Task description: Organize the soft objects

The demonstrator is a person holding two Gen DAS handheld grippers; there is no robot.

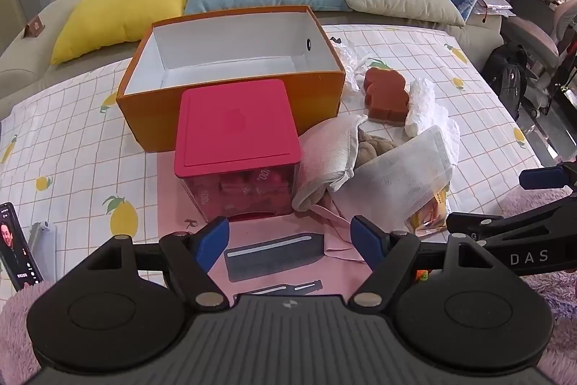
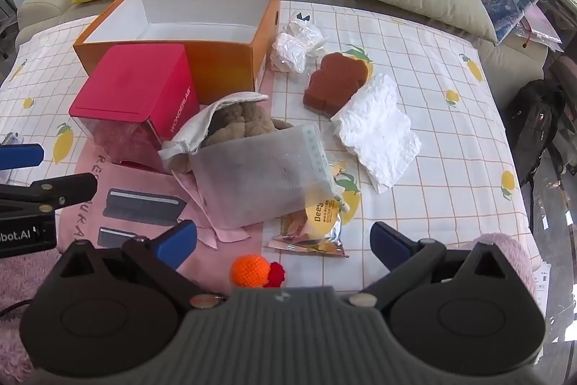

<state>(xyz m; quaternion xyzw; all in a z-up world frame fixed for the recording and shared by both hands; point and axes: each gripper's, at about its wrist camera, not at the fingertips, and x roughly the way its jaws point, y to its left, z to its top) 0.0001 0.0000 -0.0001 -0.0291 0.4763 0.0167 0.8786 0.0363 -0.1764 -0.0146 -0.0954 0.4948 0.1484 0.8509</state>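
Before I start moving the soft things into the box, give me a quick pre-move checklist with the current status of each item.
1. Left gripper open, holding nothing: ok.
2. Right gripper open, holding nothing: ok.
3. Open orange cardboard box has room; the white inside that shows is bare: ok.
4. Orange crocheted ball lies unobstructed just ahead of the right gripper: ok.
5. Brown plush toy free to lift: not ok, wrapped in a white cloth with a frosted plastic pouch lying against it.
6. Brown sponge free of the white crumpled paper sheet: cannot tell, their edges meet.

Bright even daylight, soft shadows, strong fisheye edge distortion.
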